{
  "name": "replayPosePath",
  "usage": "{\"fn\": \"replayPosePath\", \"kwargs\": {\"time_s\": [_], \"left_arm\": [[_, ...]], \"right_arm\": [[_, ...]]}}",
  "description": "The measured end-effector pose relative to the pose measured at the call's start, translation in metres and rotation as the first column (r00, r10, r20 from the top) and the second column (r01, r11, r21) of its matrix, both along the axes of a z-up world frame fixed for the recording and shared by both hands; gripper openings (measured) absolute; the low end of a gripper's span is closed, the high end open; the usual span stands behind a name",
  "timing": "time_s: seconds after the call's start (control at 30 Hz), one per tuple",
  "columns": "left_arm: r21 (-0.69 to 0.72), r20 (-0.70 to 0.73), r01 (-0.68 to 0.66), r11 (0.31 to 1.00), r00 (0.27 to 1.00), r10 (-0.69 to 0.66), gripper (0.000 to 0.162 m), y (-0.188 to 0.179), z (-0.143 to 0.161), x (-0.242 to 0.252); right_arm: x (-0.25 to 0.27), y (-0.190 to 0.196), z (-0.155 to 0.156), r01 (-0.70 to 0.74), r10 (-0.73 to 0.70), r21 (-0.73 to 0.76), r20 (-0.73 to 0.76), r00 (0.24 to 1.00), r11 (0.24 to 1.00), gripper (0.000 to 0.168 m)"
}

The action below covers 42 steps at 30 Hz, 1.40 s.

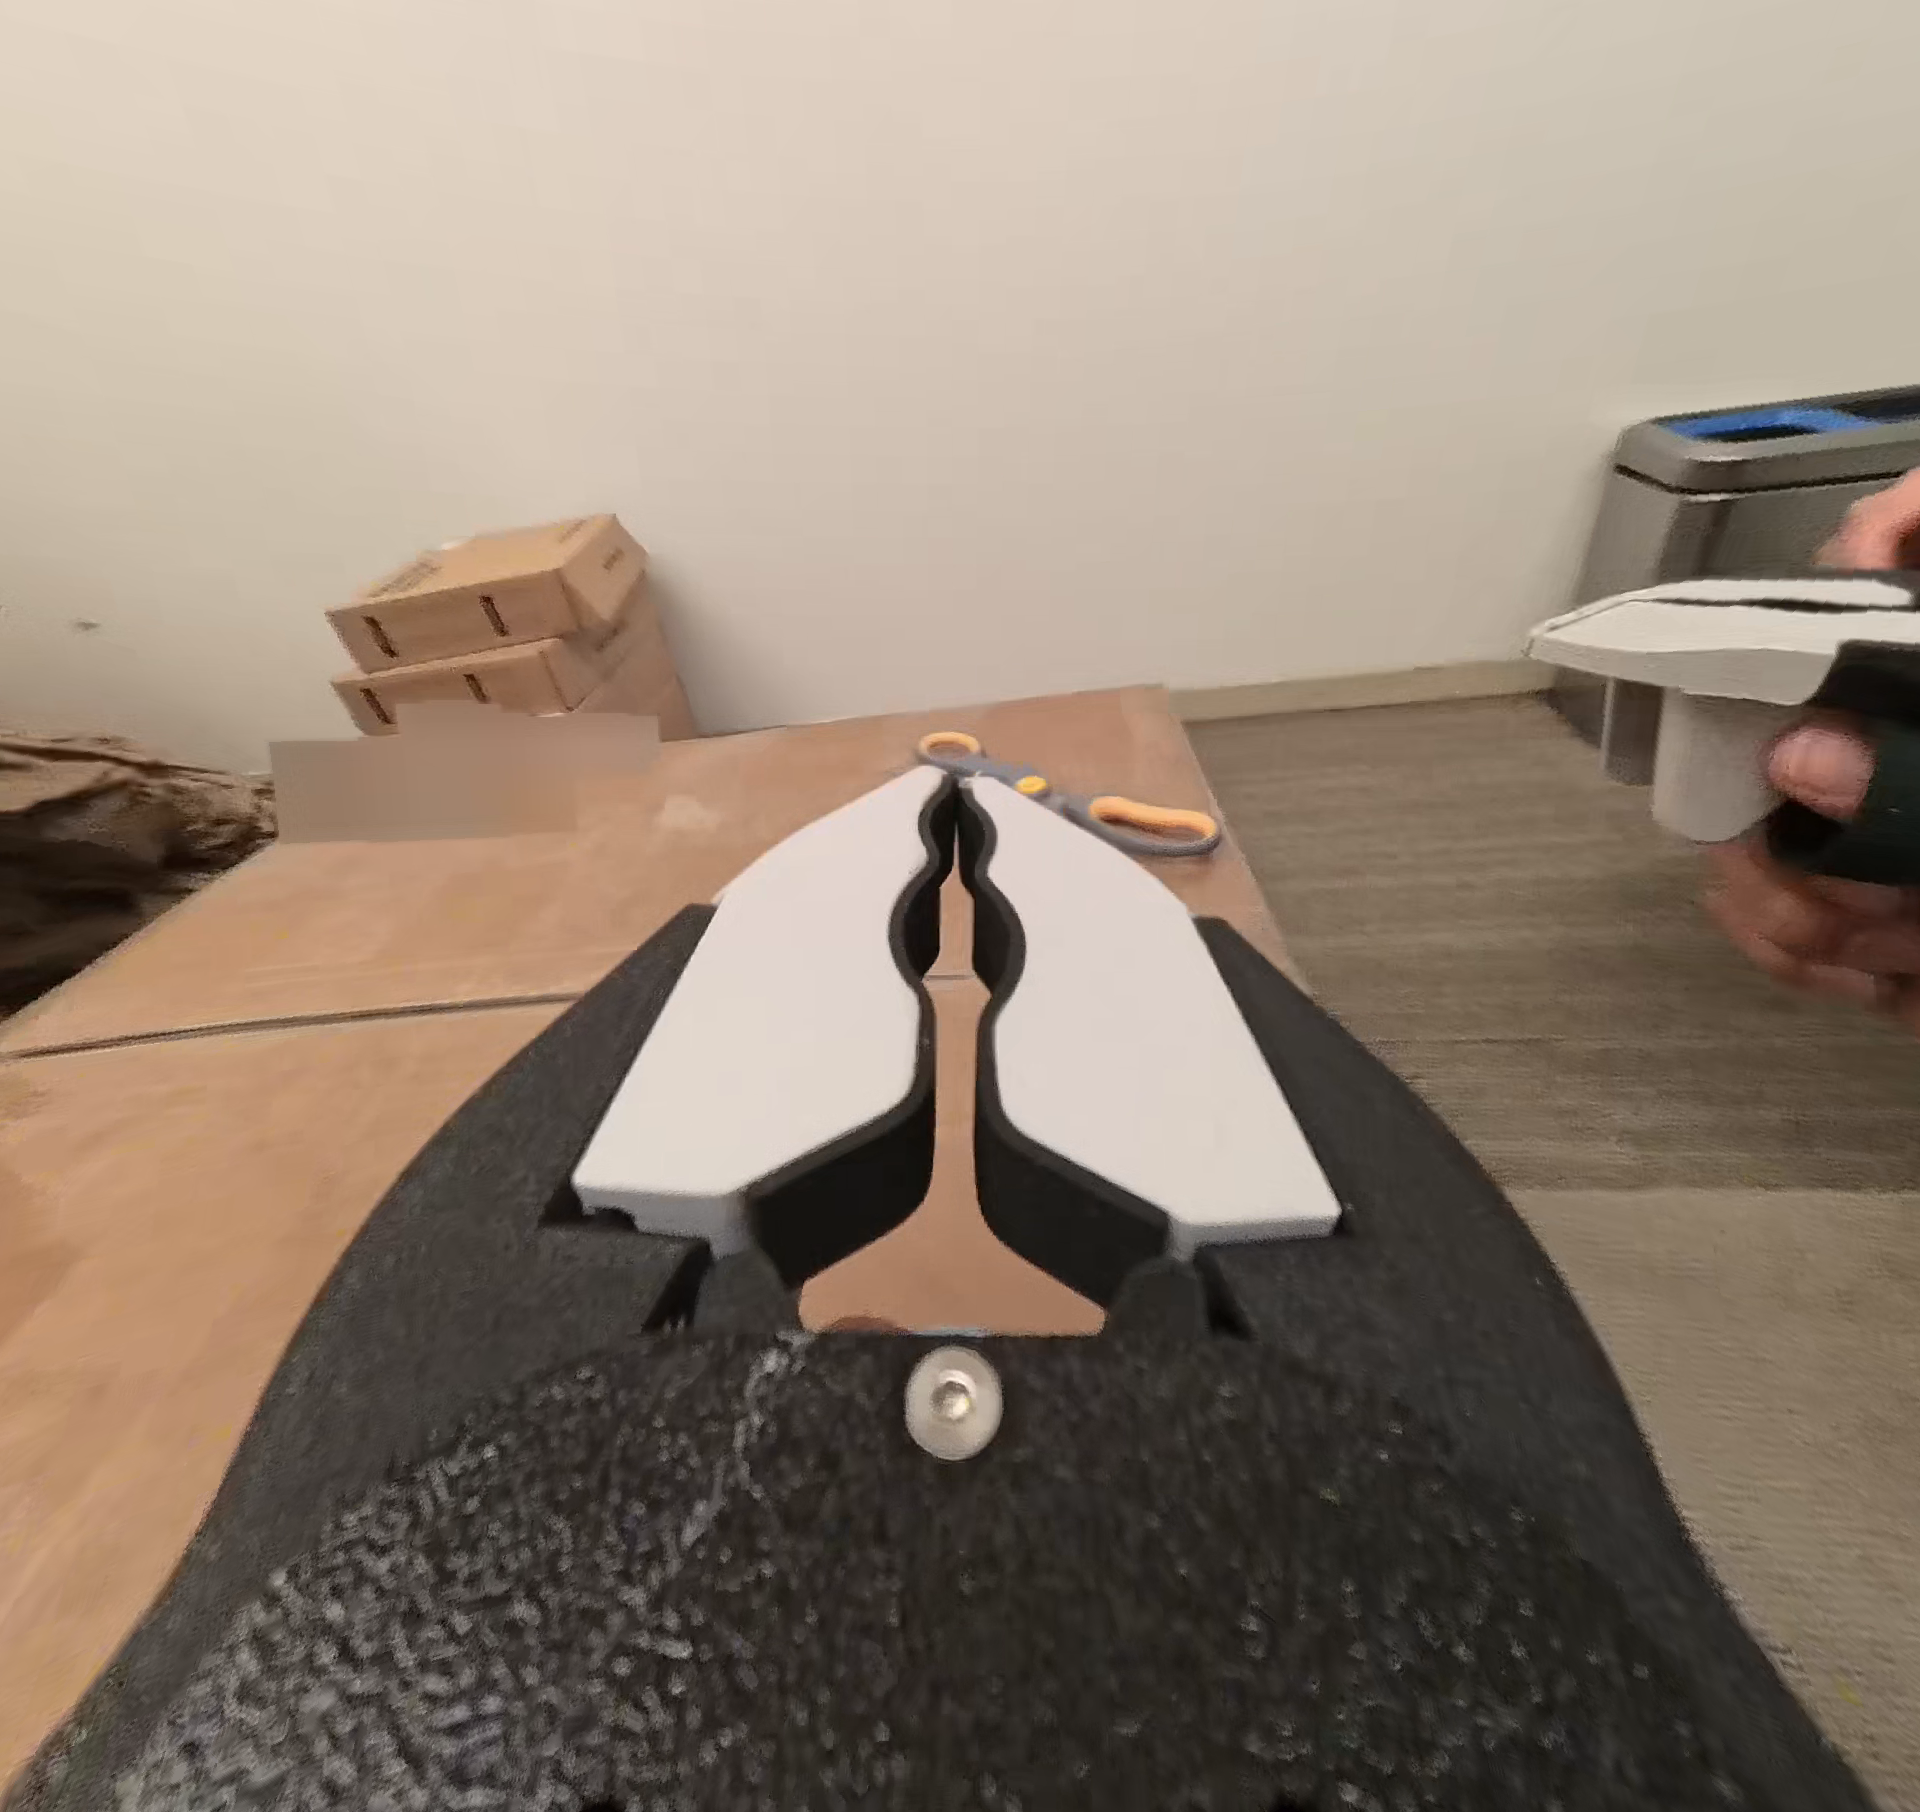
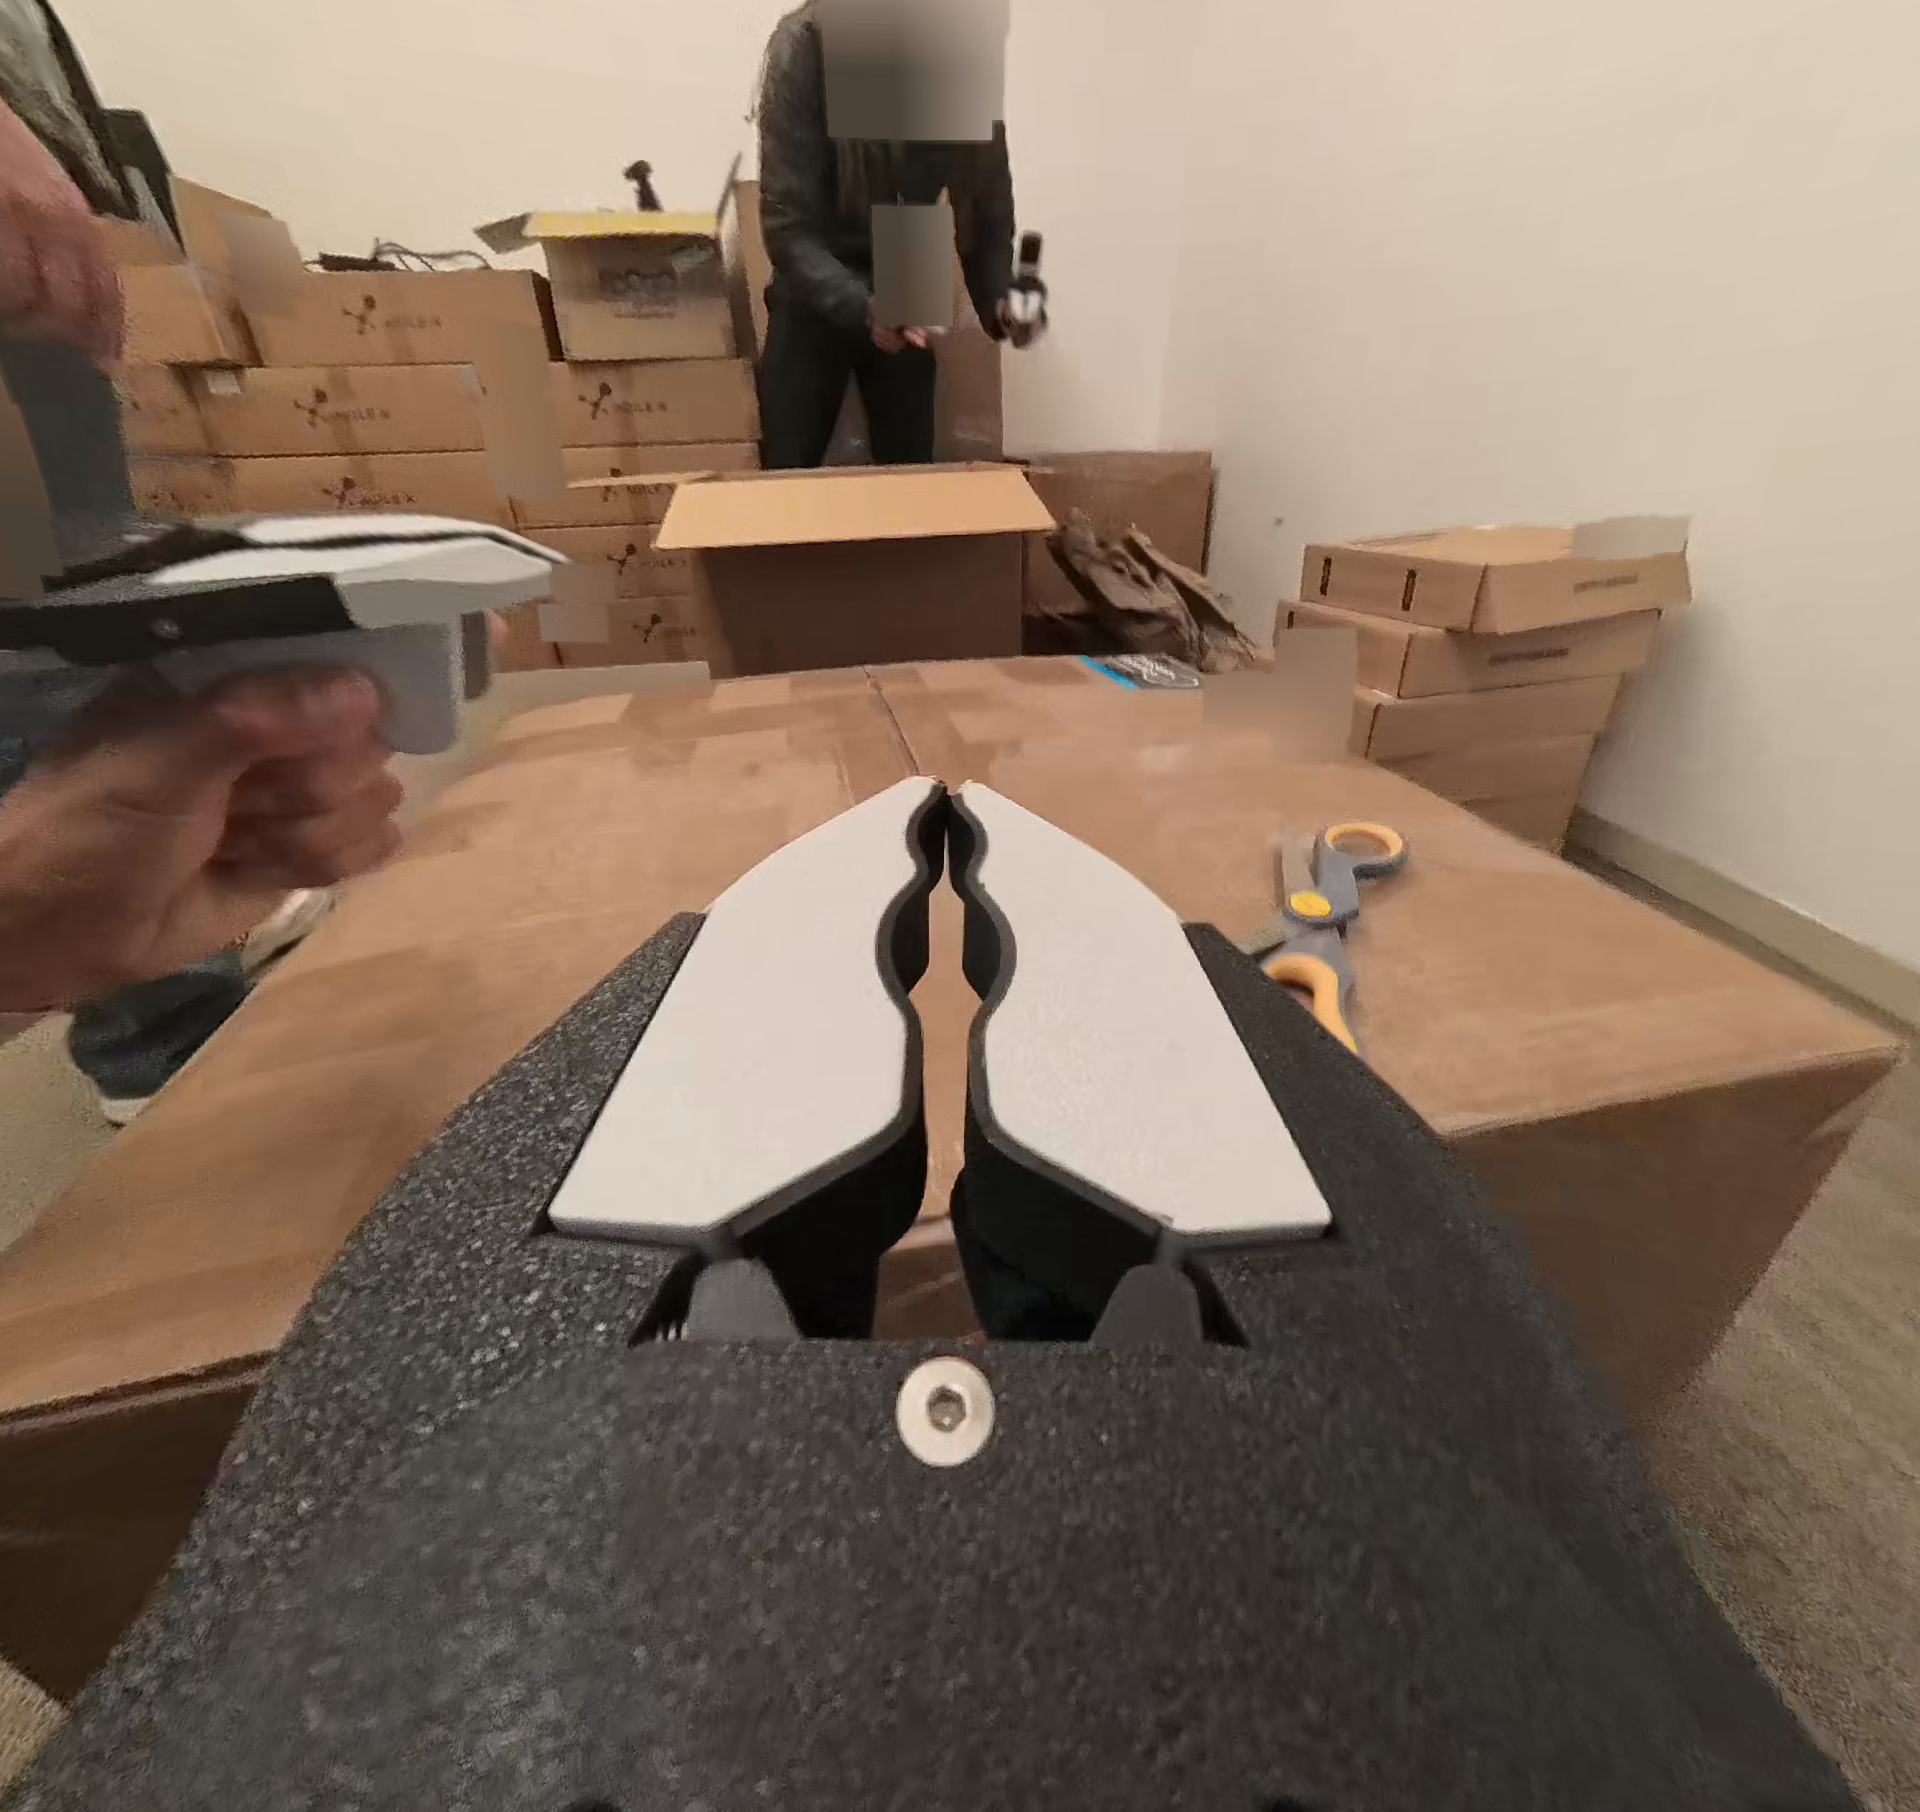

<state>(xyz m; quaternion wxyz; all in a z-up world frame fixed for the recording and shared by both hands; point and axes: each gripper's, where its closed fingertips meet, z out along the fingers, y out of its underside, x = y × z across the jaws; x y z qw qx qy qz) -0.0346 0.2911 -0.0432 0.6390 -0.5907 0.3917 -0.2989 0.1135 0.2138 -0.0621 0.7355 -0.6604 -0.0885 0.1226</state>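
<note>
My left gripper [image 1: 954, 777] is shut and empty, held above a large closed cardboard box [image 1: 312, 931]. Grey scissors with orange handles [image 1: 1101, 812] lie on the box just beyond its tips. My right gripper [image 2: 948, 788] is shut and empty too, over the same box [image 2: 623, 879], with the scissors [image 2: 1325, 915] to its right near the box's edge. Each gripper shows in the other's view, hand-held and off to the side: the right one [image 1: 1538, 645] at the right edge, the left one [image 2: 545, 562] at the left.
A person [image 2: 883, 287] stands beyond an open cardboard box [image 2: 862, 557]. Stacked cartons [image 2: 416, 412] line the back wall. Flat boxes [image 2: 1486, 640] are stacked by the right wall; they also show in the left wrist view [image 1: 499, 619]. A metal bin [image 1: 1745, 557] stands on the carpet. Left tips to right tips: about 15 cm.
</note>
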Motion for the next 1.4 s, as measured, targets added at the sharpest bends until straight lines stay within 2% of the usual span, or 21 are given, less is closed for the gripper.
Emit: {"fn": "replayPosePath", "kwargs": {"time_s": [0.03,0.07,0.1,0.13,0.27,0.37,0.43,0.5,0.57,0.63,0.67,0.77,0.83,0.9,0.97,1.0,1.1,1.13,1.23,1.3,1.4], "left_arm": [[-0.002,-0.028,-0.015,1.000,1.000,0.015,0.013,0.000,-0.003,-0.002],[-0.022,-0.059,-0.013,1.000,0.998,0.011,0.041,-0.002,-0.006,-0.003],[-0.039,-0.074,-0.003,0.999,0.997,0.001,0.044,-0.006,-0.009,-0.006],[-0.047,-0.077,-0.005,0.999,0.997,0.001,0.045,-0.010,-0.012,-0.011],[-0.071,-0.090,-0.013,0.997,0.996,0.007,0.055,-0.021,-0.027,-0.037],[-0.124,-0.077,-0.015,0.992,0.997,0.006,0.053,-0.033,-0.037,-0.055],[-0.155,-0.052,0.015,0.988,0.998,-0.024,0.050,-0.047,-0.042,-0.064],[-0.163,-0.052,0.034,0.986,0.998,-0.043,0.046,-0.057,-0.050,-0.068],[-0.173,-0.067,0.067,0.983,0.995,-0.080,0.034,-0.064,-0.059,-0.064],[-0.150,-0.098,0.099,0.984,0.989,-0.115,0.002,-0.067,-0.063,-0.058],[-0.140,-0.121,0.119,0.983,0.983,-0.136,0.000,-0.068,-0.064,-0.054],[-0.150,-0.183,0.168,0.974,0.964,-0.195,0.000,-0.070,-0.068,-0.041],[-0.131,-0.195,0.188,0.973,0.958,-0.212,0.000,-0.070,-0.062,-0.037],[-0.099,-0.219,0.183,0.978,0.955,-0.201,0.000,-0.066,-0.059,-0.035],[-0.085,-0.236,0.163,0.983,0.955,-0.179,0.000,-0.060,-0.057,-0.033],[-0.092,-0.236,0.158,0.983,0.956,-0.176,0.000,-0.058,-0.057,-0.031],[-0.114,-0.228,0.159,0.981,0.957,-0.181,0.012,-0.053,-0.057,-0.028],[-0.126,-0.224,0.161,0.979,0.957,-0.186,0.015,-0.051,-0.059,-0.027],[-0.148,-0.218,0.155,0.977,0.958,-0.185,0.028,-0.043,-0.062,-0.022],[-0.151,-0.230,0.144,0.978,0.957,-0.176,0.036,-0.037,-0.065,-0.019],[-0.146,-0.246,0.141,0.979,0.953,-0.174,0.039,-0.030,-0.067,-0.014]], "right_arm": [[0.003,0.003,-0.009,-0.010,0.010,-0.041,0.004,1.000,0.999,0.012],[0.007,0.008,-0.020,-0.018,0.019,-0.114,0.006,1.000,0.993,0.038],[0.011,0.012,-0.029,-0.021,0.021,-0.186,0.000,1.000,0.982,0.055],[0.016,0.014,-0.034,-0.025,0.025,-0.222,-0.002,1.000,0.975,0.056],[0.047,0.023,-0.026,-0.018,0.023,-0.140,0.035,0.999,0.990,0.046],[0.068,0.041,-0.068,-0.033,0.079,-0.302,0.143,0.987,0.953,0.044],[0.042,0.028,-0.090,-0.206,0.236,-0.408,0.024,0.972,0.889,0.044],[0.012,0.011,-0.097,-0.279,0.268,-0.351,-0.079,0.960,0.894,0.042],[0.001,0.004,-0.115,-0.186,0.180,-0.300,-0.048,0.982,0.936,0.036],[0.010,0.005,-0.127,-0.039,0.044,-0.242,0.017,0.999,0.969,0.028],[0.020,0.008,-0.127,0.033,-0.026,-0.216,0.033,0.999,0.976,0.026],[0.042,0.028,-0.108,0.041,-0.025,-0.212,0.079,0.997,0.976,0.027],[0.065,0.056,-0.088,0.041,0.003,-0.230,0.188,0.982,0.972,0.025],[0.079,0.086,-0.089,-0.026,0.126,-0.355,0.262,0.957,0.935,0.029],[0.072,0.099,-0.104,-0.125,0.307,-0.529,0.271,0.912,0.839,0.039],[0.069,0.102,-0.110,-0.109,0.341,-0.561,0.327,0.882,0.820,0.041],[0.075,0.112,-0.114,0.078,0.247,-0.458,0.606,0.756,0.886,0.034],[0.071,0.114,-0.116,0.075,0.248,-0.451,0.613,0.750,0.889,0.029],[0.066,0.123,-0.133,0.064,0.301,-0.555,0.540,0.786,0.829,0.030],[0.075,0.127,-0.144,0.139,0.270,-0.585,0.556,0.786,0.799,0.035],[0.073,0.127,-0.147,0.144,0.258,-0.609,0.522,0.813,0.780,0.021]]}}
